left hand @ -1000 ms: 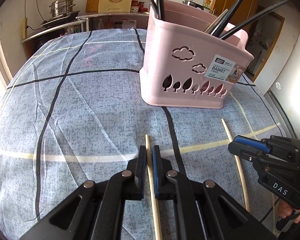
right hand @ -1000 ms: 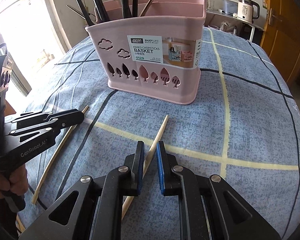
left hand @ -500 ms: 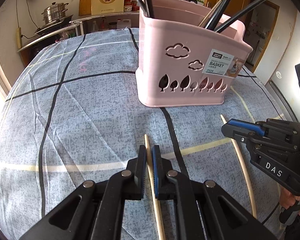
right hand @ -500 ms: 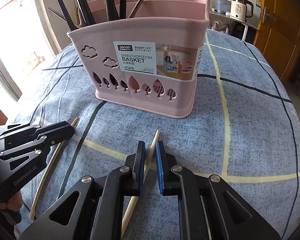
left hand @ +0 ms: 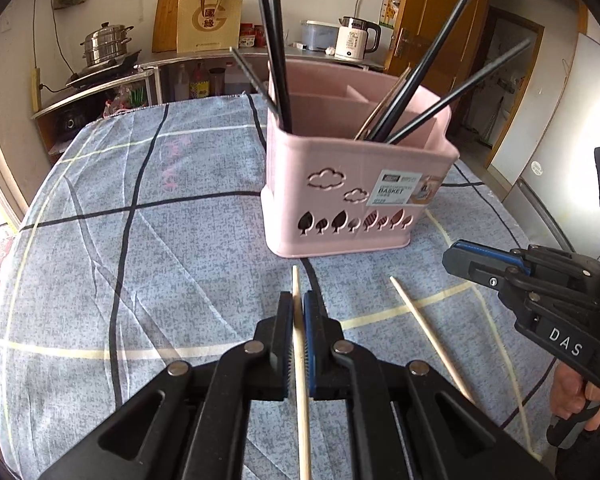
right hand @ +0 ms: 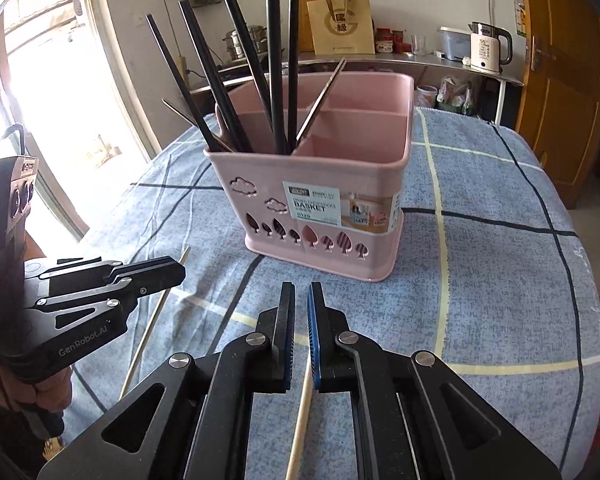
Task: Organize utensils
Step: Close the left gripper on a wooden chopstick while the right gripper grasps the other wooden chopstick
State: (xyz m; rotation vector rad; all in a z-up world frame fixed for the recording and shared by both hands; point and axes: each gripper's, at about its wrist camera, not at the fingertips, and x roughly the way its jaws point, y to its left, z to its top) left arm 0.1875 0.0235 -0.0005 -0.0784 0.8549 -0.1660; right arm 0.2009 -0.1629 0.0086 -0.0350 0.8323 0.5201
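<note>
We are reading "BASKET" on the white label of the pink plastic basket (left hand: 352, 184), which is standing ahead of both tongs on the cloth; from the right wrist view the label also shows "0129". Its walls are smooth, pierced with cloud and leaf cut-outs, and dividers are splitting it into compartments. Thin black chopsticks (right hand: 276, 60) are leaning in the compartment at the label's left end. The right tong (left hand: 456, 258) is carrying "DAS" in white letters; the left tong (right hand: 176, 276) is carrying "GenRobot.AI".

Our left tong is clamping a pale wooden chopstick (left hand: 300, 344) between its ribbed pads, tip pointing at the basket. Our right tong is pinching a second wooden chopstick (right hand: 300, 420), its shaft running back under the fingers.

The table is wearing a speckled blue cloth (left hand: 140, 272) crossed by black and cream lines. Beyond the basket we are seeing a steel shelf with a white kettle (right hand: 488, 48), a steamer pot (left hand: 104, 46) and a brown paper bag (left hand: 208, 20)
</note>
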